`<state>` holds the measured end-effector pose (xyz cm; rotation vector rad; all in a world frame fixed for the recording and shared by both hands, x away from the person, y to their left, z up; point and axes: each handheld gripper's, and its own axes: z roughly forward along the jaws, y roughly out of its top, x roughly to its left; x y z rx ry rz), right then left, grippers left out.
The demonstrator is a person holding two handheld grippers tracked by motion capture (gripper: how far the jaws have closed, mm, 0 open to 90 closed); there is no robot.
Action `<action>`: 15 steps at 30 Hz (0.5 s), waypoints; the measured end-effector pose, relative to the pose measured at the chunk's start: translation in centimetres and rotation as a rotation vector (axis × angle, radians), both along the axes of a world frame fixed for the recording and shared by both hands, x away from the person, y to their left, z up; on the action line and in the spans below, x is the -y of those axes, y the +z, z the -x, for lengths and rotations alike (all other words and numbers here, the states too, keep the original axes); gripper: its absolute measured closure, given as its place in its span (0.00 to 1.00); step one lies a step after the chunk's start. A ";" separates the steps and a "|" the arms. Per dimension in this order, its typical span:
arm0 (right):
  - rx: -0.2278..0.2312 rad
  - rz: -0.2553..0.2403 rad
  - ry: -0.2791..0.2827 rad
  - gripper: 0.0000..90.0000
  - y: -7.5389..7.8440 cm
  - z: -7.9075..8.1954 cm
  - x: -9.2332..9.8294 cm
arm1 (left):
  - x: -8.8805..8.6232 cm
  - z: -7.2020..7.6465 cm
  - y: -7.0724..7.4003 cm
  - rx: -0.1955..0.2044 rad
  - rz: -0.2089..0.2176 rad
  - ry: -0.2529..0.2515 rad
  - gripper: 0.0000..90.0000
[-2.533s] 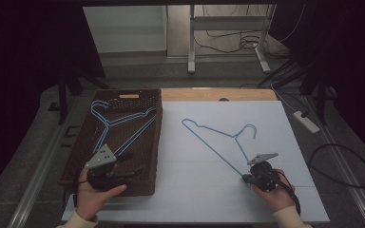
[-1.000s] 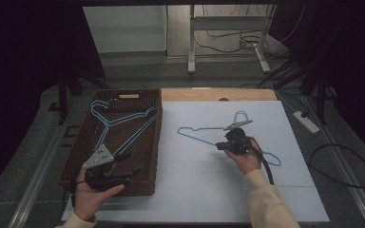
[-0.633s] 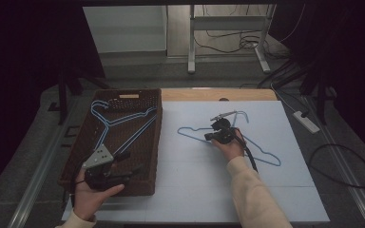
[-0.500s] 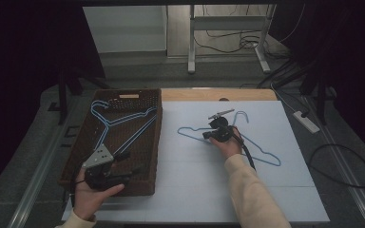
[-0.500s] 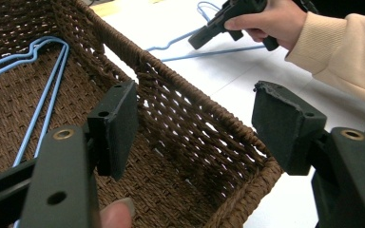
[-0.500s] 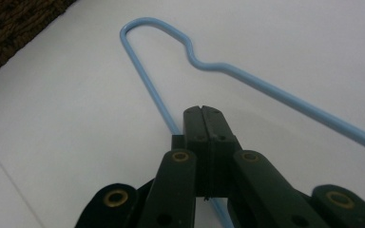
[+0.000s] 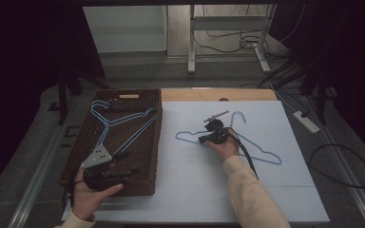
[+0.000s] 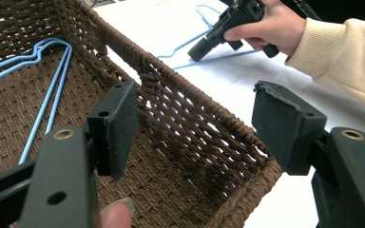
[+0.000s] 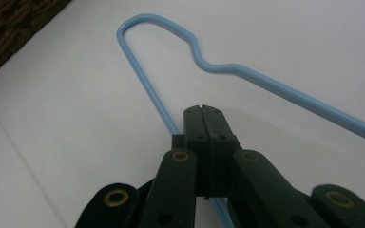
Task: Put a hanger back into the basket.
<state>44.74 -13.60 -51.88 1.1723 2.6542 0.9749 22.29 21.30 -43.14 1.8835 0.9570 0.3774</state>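
L gripper (image 7: 105, 167) parked over near corner of wicker basket (image 7: 148, 142), jaws spread wide w/ nothing between; in the left gripper view the pads (image 8: 119, 124) straddle the basket's rim. In basket: two more blue hangers (image 7: 119, 124), flat on the weave.

Centre-right, on pale blue mat (image 7: 285, 190): blue wire hanger (image 7: 261, 156), flat, well apart from basket. R gripper (image 7: 208, 138) down on its lower bar near the L shoulder bend, jaws pressed together. In the right gripper view (image 9: 203, 124) wire runs under the closed tips & comes out behind, so prob pinched there, tho the pads hide the contact itself.

Handling, as judged: thin coated wire, v. light, stiff enough to keep shape but springy; smooth coating likely slippery, could swivel in a one-point pinch. Not fragile. Lies flush on mat, so hard to get under; best grab at a straight run of the bar or at the neck under the hook, where the twist gives some bite.

Orientation: long axis runs L-to-R across mat, slanting toward the near R corner. Hook (image 7: 237, 117) points away from person, toward far edge. L shoulder loop (image 9: 142, 28) aims at basket.
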 end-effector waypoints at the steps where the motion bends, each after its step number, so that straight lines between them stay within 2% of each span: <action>1: -0.004 -0.001 0.009 1.00 0.0 0.5 0.0 | 0.0 0.0 0.0 0.000 0.001 -0.001 0.38; 3: -0.020 -0.007 0.038 1.00 0.0 1.6 0.3 | 0.0 0.0 0.0 -0.002 0.001 -0.002 0.38; 5: -0.024 -0.009 0.046 1.00 0.0 2.0 0.4 | 0.0 0.0 0.0 -0.003 -0.001 -0.002 0.38; 8: -0.057 -0.019 0.091 1.00 0.0 3.8 1.0 | 0.1 0.0 0.0 -0.001 -0.002 -0.003 0.38; 15: -0.076 -0.010 0.156 1.00 0.1 7.1 1.8 | 0.2 0.1 0.0 -0.001 -0.003 -0.005 0.38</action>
